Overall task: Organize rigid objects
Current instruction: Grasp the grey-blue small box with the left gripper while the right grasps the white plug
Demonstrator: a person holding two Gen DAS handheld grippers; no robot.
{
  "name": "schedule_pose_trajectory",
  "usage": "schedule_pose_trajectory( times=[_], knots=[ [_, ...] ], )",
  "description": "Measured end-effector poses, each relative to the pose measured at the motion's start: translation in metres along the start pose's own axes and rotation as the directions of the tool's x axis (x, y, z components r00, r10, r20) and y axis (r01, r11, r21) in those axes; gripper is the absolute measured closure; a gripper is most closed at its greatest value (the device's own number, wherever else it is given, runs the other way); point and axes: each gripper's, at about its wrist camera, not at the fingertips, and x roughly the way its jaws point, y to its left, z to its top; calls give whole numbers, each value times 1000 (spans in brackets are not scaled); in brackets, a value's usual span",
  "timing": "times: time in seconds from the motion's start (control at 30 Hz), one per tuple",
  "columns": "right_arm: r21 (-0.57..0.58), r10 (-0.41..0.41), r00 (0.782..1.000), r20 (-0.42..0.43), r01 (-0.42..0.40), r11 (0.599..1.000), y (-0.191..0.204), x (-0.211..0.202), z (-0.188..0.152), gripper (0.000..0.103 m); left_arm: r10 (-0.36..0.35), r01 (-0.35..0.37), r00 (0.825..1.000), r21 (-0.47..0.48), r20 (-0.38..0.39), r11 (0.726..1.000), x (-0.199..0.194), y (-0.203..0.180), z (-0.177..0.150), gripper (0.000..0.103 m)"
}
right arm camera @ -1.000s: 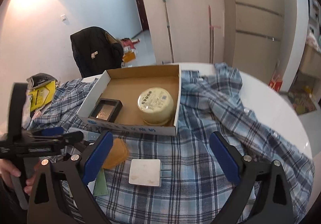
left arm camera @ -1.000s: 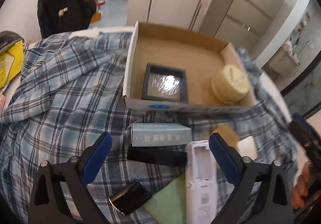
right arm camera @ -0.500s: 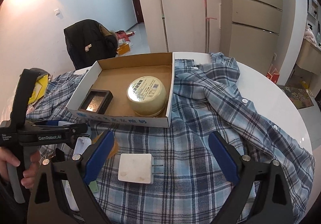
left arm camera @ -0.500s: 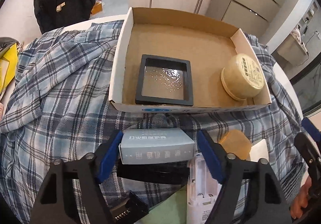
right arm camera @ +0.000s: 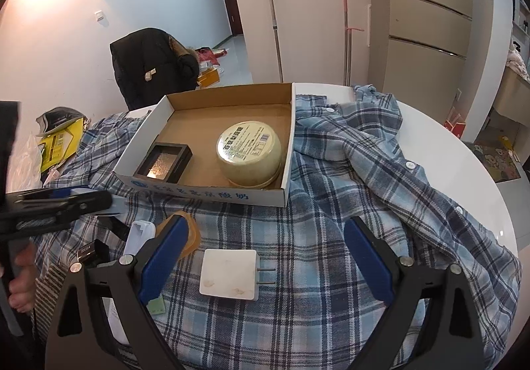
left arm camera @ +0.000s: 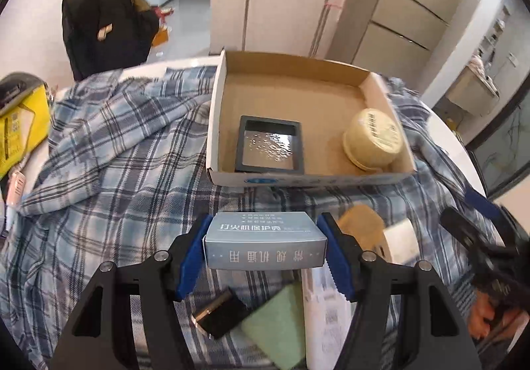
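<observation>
My left gripper (left arm camera: 265, 245) is shut on a small grey-blue box (left arm camera: 265, 244) and holds it above the plaid shirt, in front of the open cardboard box (left arm camera: 215, 125). That cardboard box holds a black square case (left arm camera: 269, 148) and a round cream tub (left arm camera: 372, 138); it also shows in the right wrist view (right arm camera: 205, 186) with the tub (right arm camera: 249, 151). My right gripper (right arm camera: 265, 257) is open and empty, over a white plug adapter (right arm camera: 228, 274).
On the shirt (right arm camera: 364, 191) near the grippers lie an amber piece (left arm camera: 359, 226), a white remote-like case (left arm camera: 326, 317), a green pad (left arm camera: 275, 330) and a small black item (left arm camera: 218, 315). A yellow bag (left arm camera: 20, 125) sits at the left table edge.
My left gripper closed on the grey-blue box and lifted it off the shirt. The right gripper shifted slightly nearer the white adapter and stayed open.
</observation>
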Motion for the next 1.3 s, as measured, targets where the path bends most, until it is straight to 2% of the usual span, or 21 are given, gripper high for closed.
schedule_pose_trajectory(
  times=[0.17,0.23,0.3,0.43,0.53,0.7,0.8,1.07,1.17,1.3],
  knots=[
    [-9,0,1000,-9,0,1000,3,3,-2,8,39,-42,997,36,67,998,-9,-4,-25,36],
    [-11,0,1000,-8,0,1000,4,2,-2,8,32,-37,994,49,109,998,-8,-3,-32,36],
    [-13,0,1000,-7,0,1000,4,2,-2,8,0,-9,989,66,146,998,-6,-4,-37,36],
    [-16,-5,1000,-8,5,1000,4,3,-2,8,26,-46,974,83,225,996,4,-5,-40,36],
    [-21,-1,1000,-13,1,1000,4,4,-2,8,46,-71,974,110,221,991,10,-8,-40,36],
    [-36,6,1000,-11,-7,999,7,2,-3,8,40,-58,986,105,160,993,23,-5,-41,36],
    [-43,6,1000,-9,-6,999,8,2,-3,8,22,-38,987,94,157,995,24,-2,-39,36],
    [-53,4,1000,-19,-5,999,10,4,-5,8,34,-50,989,105,147,993,26,-5,-37,36],
    [-75,9,1000,-28,-12,997,14,5,-6,16,36,-52,987,101,155,994,25,-4,-39,37],
    [-121,13,997,-82,-23,992,25,15,-13,32,21,-35,982,74,186,997,19,3,-40,38]
  ],
)
